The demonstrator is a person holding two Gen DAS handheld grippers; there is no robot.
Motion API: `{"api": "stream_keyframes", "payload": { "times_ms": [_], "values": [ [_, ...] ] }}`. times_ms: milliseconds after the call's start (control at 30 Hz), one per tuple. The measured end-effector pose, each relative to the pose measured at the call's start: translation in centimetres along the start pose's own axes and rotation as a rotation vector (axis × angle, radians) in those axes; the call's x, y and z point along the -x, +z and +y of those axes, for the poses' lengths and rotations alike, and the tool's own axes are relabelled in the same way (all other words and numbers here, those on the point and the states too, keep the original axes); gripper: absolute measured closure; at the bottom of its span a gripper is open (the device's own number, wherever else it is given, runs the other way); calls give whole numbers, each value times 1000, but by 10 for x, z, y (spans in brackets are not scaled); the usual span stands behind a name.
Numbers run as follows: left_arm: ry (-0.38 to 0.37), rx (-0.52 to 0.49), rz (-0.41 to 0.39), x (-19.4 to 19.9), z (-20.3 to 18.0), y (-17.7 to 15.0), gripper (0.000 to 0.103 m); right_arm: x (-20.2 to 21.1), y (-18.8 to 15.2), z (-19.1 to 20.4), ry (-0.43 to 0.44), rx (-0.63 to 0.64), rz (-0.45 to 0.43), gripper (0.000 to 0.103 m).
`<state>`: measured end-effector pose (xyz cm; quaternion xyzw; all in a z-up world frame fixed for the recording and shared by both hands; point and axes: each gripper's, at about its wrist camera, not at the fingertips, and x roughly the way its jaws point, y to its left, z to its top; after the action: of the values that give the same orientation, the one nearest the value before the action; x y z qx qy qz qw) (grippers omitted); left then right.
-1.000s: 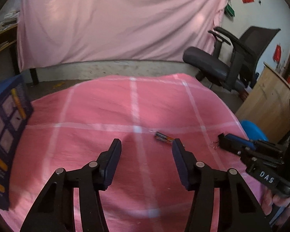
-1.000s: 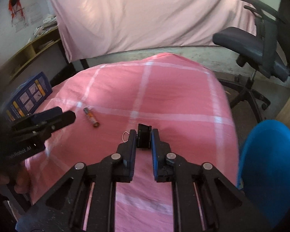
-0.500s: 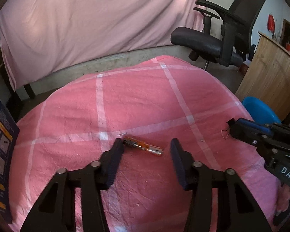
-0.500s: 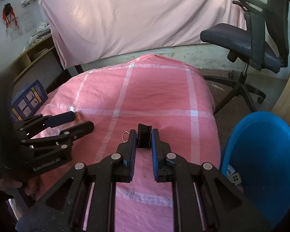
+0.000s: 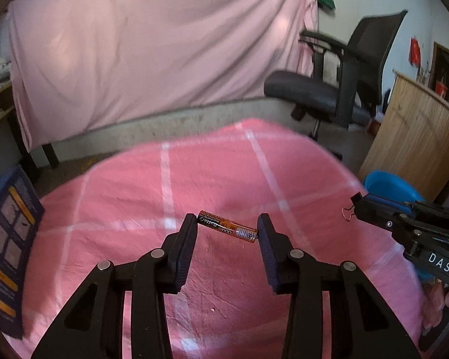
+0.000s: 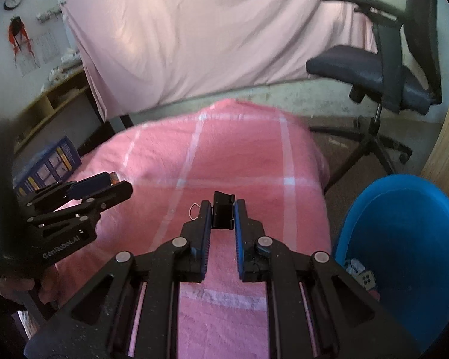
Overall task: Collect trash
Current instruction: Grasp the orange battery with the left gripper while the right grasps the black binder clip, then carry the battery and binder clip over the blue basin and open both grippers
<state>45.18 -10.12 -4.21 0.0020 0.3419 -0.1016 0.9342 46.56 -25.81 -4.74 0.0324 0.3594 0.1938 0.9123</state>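
We note the left tongs (image 5: pixel 227 228) gripping a battery (image 5: pixel 228 226), the right tongs (image 6: pixel 222 213) gripping a binder clip (image 6: pixel 223 211), above a pink checked counter (image 5: pixel 224 179); blue bin (image 6: pixel 404 239) alongside

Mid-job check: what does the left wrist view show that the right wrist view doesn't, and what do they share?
Left wrist view only: the whole orange-and-black AAA battery clamped end to end between the left gripper pads, off the cloth, and a wooden counter.

Right wrist view only: the inside of the blue plastic bin with small white scraps at its bottom, and the black binder clip seen squarely in the right gripper.

Both: the pink checked cloth, black office chair, dark blue box, and each other's gripper.
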Motion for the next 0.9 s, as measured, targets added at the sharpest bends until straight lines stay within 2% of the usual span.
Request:
{"api": "stream_keyframes", "payload": {
  "times_ms": [233, 467, 667, 900],
  "values": [
    [-13, 64, -135, 37, 0, 12, 67, 40, 5, 2, -34, 23, -229, 63],
    [-42, 46, -268, 71, -24, 31, 67, 90, 6, -3, -56, 5, -465, 63],
    [-113, -20, -327, 87, -59, 44, 67, 120, 2, -22, -111, -51, -567, 63],
    [-199, -127, -342, 84, -116, 53, 67, 149, -13, -61, -212, -108, -583, 62]
  ]
}}
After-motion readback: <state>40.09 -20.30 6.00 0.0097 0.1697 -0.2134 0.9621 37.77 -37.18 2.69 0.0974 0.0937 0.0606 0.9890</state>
